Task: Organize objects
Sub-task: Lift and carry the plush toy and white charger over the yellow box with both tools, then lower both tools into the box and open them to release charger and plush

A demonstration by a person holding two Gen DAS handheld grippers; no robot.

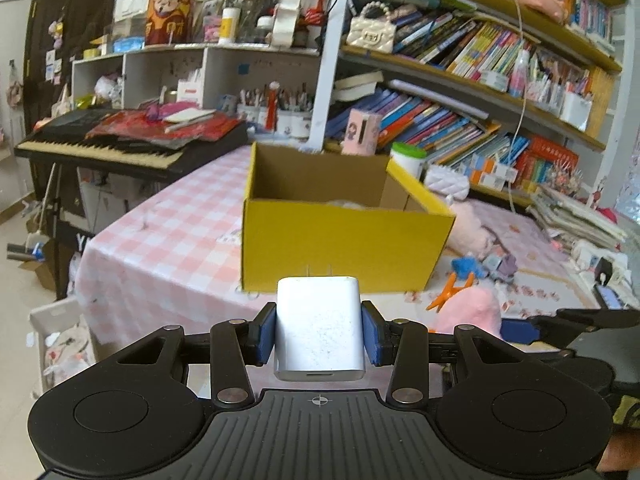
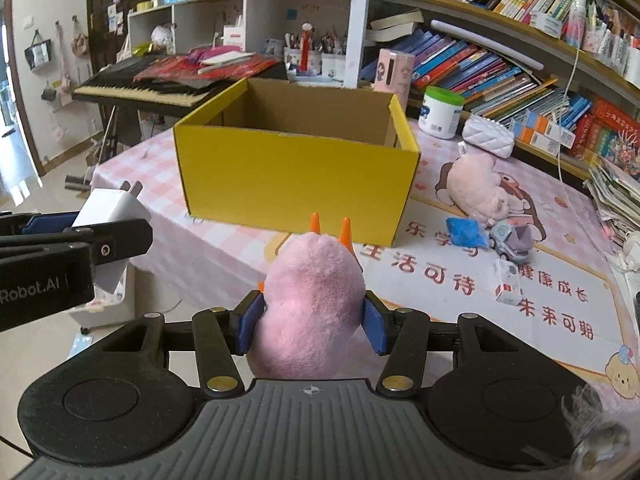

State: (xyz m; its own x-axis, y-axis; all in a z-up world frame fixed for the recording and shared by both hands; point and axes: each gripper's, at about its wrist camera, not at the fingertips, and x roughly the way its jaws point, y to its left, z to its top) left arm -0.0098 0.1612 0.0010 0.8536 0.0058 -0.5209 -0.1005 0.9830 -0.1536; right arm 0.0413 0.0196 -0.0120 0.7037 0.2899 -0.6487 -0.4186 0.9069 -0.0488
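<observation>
My left gripper (image 1: 320, 334) is shut on a white charger plug (image 1: 320, 328), prongs pointing forward, held in front of the open yellow cardboard box (image 1: 340, 240) on the pink checked table. The charger also shows in the right wrist view (image 2: 110, 210), at the left. My right gripper (image 2: 312, 322) is shut on a pink plush toy with orange legs (image 2: 310, 300), held before the box (image 2: 296, 184). That plush also shows in the left wrist view (image 1: 468, 312), at the right. The box interior is mostly hidden.
On the table to the right lie a pink plush pig (image 2: 478, 188), a blue piece (image 2: 464, 232), a toy truck (image 2: 514, 240), a small white carton (image 2: 507, 282) and a white quilted purse (image 2: 488, 140). A keyboard (image 2: 140, 88) stands left; bookshelves line the back.
</observation>
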